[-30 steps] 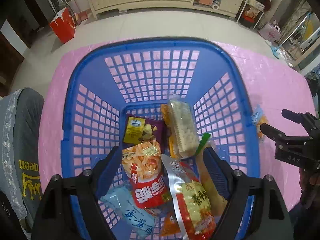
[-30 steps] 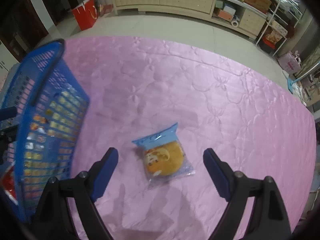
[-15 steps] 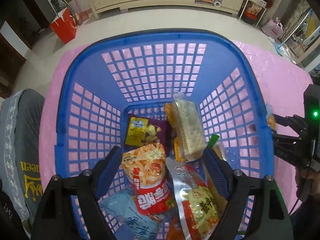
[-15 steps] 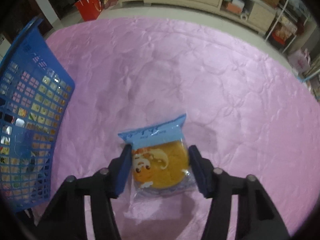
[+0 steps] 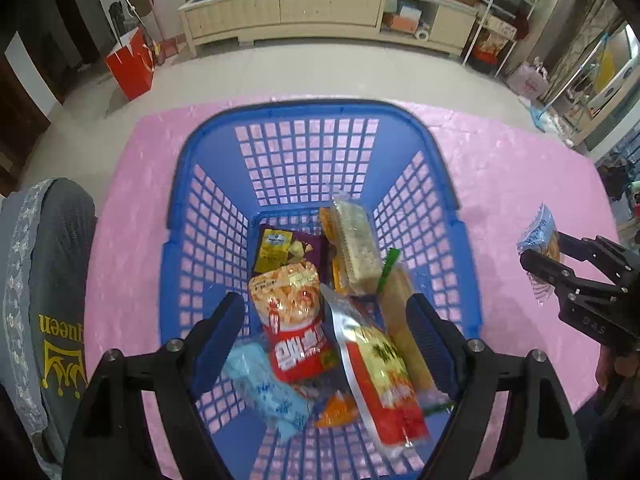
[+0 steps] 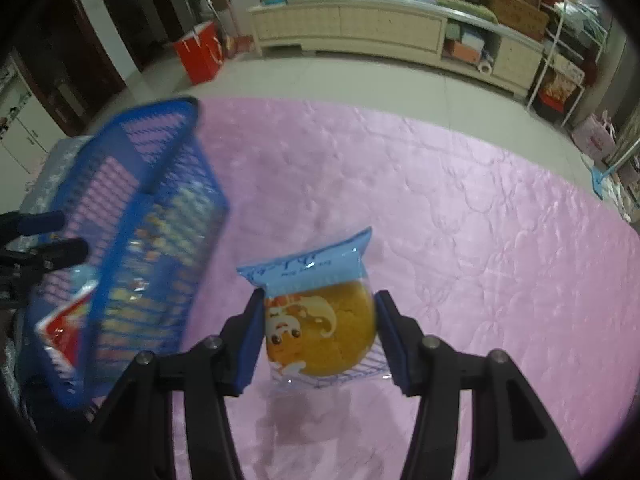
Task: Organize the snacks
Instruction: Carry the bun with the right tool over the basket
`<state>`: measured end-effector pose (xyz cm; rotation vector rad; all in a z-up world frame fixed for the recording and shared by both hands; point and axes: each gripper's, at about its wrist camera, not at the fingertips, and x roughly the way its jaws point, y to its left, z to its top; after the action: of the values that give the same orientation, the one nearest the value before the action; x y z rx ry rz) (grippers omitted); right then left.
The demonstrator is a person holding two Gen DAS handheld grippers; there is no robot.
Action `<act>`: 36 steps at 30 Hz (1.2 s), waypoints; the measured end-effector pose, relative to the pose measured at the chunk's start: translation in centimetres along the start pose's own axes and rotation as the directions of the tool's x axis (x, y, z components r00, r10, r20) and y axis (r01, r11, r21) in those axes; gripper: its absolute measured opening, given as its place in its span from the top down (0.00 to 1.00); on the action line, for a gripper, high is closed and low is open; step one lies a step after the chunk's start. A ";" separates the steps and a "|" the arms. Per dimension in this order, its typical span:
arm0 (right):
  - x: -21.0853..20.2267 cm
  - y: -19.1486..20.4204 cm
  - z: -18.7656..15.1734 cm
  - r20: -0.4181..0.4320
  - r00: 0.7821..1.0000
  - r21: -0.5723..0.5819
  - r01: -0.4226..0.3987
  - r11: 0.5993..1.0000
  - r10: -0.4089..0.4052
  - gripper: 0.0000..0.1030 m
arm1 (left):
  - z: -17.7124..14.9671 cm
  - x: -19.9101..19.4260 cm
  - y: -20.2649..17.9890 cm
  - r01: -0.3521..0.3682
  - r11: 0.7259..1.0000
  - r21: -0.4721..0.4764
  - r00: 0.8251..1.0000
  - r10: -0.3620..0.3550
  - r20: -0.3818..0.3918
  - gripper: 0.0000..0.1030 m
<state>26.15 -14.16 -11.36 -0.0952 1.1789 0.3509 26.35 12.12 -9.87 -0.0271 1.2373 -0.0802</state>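
Up off the pink cloth (image 6: 460, 208) comes the cake pack (image 6: 320, 328), my right gripper (image 6: 318, 332) closed across its soft, light middle, right of the basket (image 5: 320, 128); left gripper (image 5: 324, 340) spread empty over the snacks.

Black gripper (image 6: 320, 332), blue finger pads (image 6: 250, 340)

"queen" on grey cloth (image 5: 52, 280) (upside down)
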 end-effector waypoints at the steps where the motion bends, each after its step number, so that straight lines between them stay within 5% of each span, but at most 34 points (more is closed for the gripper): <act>1: -1.0 0.6 0.0 0.010 1.000 -0.003 -0.008 1.000 0.008 0.44 | -0.3 -0.6 0.1 0.004 1.000 -0.001 1.000 -0.004 0.009 0.21; 9: -7.0 4.3 0.0 0.086 0.996 -0.008 -0.037 0.999 0.038 0.44 | -2.8 -5.4 1.5 0.036 0.999 -0.001 0.995 -0.036 0.092 0.21; 18: -8.8 8.5 1.0 0.130 0.987 -0.041 -0.087 0.995 0.091 0.44 | -4.6 -7.9 4.4 0.058 0.998 -0.028 0.986 -0.053 0.156 0.21; 36: -3.8 15.7 3.8 0.075 0.987 -0.109 -0.136 0.985 0.145 0.44 | -4.2 -6.4 10.5 0.054 0.993 -0.103 0.984 -0.035 0.175 0.21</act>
<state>23.26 0.76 -4.66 -0.0873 1.0880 0.5365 20.78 23.19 -5.89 -0.1522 1.0662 -0.0494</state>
